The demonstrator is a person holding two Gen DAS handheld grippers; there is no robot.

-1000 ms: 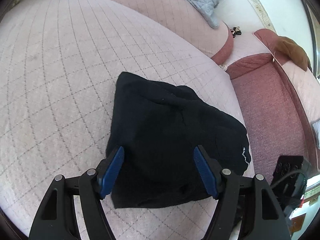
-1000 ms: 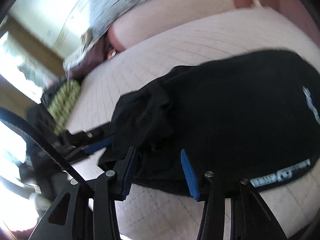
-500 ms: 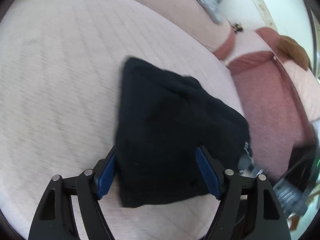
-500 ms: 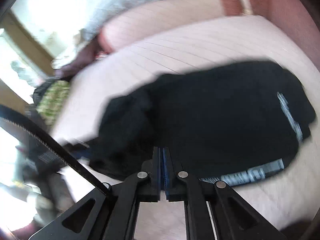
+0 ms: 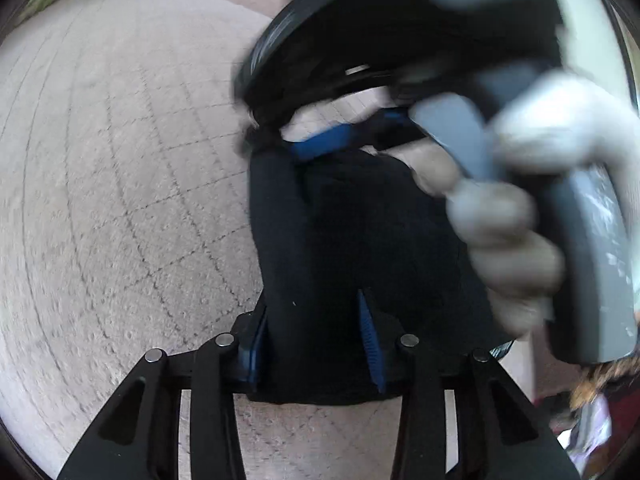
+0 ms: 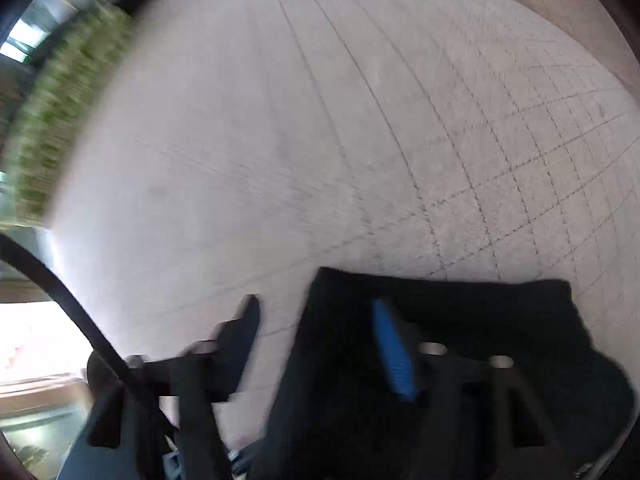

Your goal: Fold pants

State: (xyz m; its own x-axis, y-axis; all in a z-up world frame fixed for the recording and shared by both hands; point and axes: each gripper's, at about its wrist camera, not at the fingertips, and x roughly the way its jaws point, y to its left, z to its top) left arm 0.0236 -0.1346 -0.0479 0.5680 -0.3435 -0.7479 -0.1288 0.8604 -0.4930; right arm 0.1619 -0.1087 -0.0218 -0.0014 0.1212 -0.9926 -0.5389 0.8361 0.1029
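Note:
The black pants (image 5: 360, 232) lie folded in a narrow bundle on a pale quilted cushion (image 5: 120, 200). My left gripper (image 5: 312, 308) is at their near edge, its jaws closing with a thick bunch of the cloth pressed between the blue pads. At the far end of the bundle a person's hand (image 5: 512, 248) holds my right gripper, blurred, with one blue pad (image 5: 320, 146) showing above the cloth. In the right wrist view the right gripper (image 6: 312, 308) points down, its jaws opening. One finger is over the cushion (image 6: 320, 120), the other over the pants (image 6: 460, 300); the pads do not press the cloth.
A green patterned thing (image 6: 60, 120) lies blurred past the cushion's far left edge. Bare quilted cushion stretches left of the pants in both views. A cable (image 6: 80, 312) runs across the lower left of the right wrist view.
The right gripper swung across to the pants' far end and turned downward; shut half a second ago, its jaws now stand apart. The left jaws narrowed onto the near edge.

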